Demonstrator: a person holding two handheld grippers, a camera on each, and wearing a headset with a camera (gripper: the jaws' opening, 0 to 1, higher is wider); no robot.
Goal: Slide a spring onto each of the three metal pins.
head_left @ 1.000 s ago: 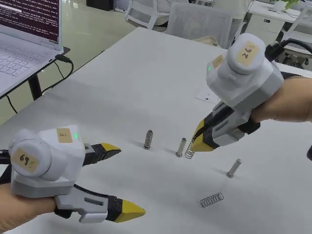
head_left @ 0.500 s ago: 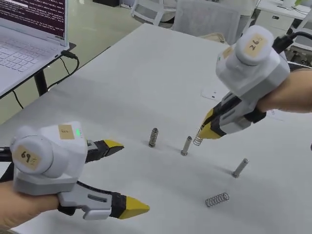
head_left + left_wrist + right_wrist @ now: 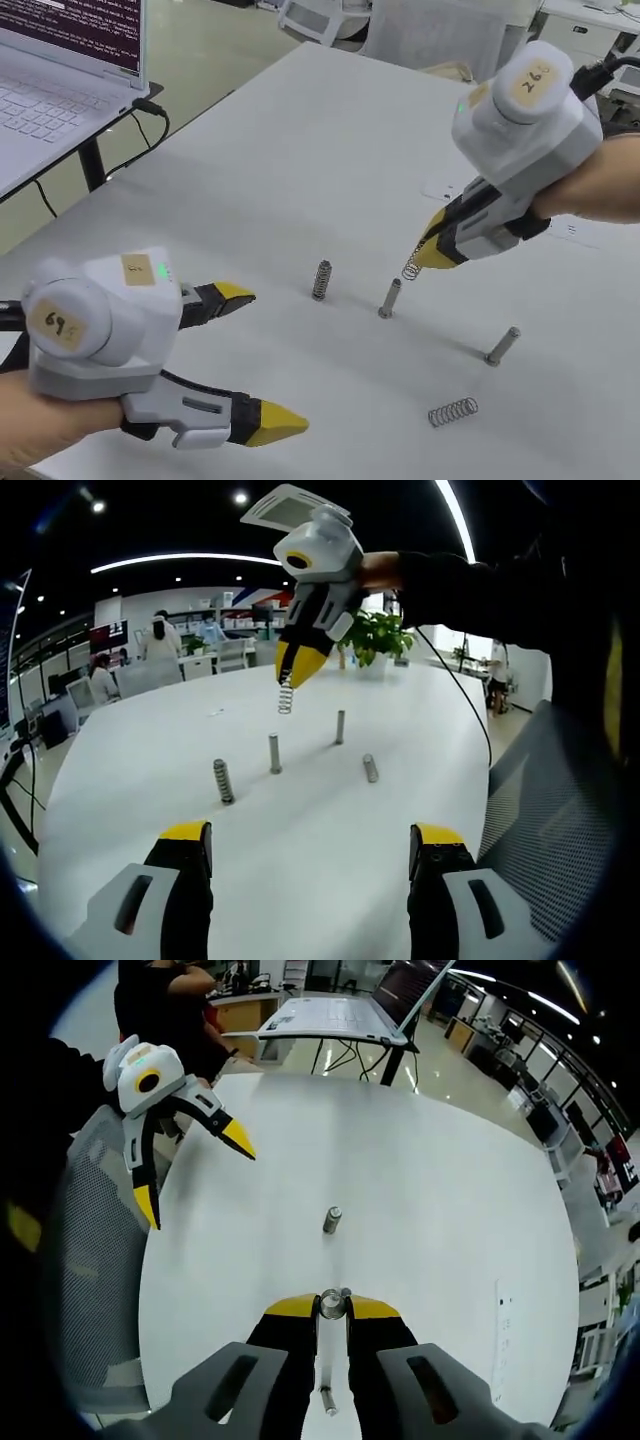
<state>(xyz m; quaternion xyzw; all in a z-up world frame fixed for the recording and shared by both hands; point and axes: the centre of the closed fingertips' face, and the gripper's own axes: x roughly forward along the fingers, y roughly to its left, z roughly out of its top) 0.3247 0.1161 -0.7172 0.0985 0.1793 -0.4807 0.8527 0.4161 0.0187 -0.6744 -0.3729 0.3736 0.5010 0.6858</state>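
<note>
Spring point(image 3: 411, 268) is pinched in the right gripper point(image 3: 428, 258), jaws closed on it, hanging just above the middle pin point(image 3: 389, 298). Left gripper point(image 3: 268, 360) gapes wide, empty, well off from that pin. A loose spring point(image 3: 452, 411) lies near that pin too.

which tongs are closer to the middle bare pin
Right. The right tongs, shut on a spring, hover just above the middle pin; the left tongs sit open, well off to its side.

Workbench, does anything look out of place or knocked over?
One spring lies loose on its side on the table beside a bare pin, not yet fitted. The right tongs grip a second spring. Nothing looks damaged.
</note>
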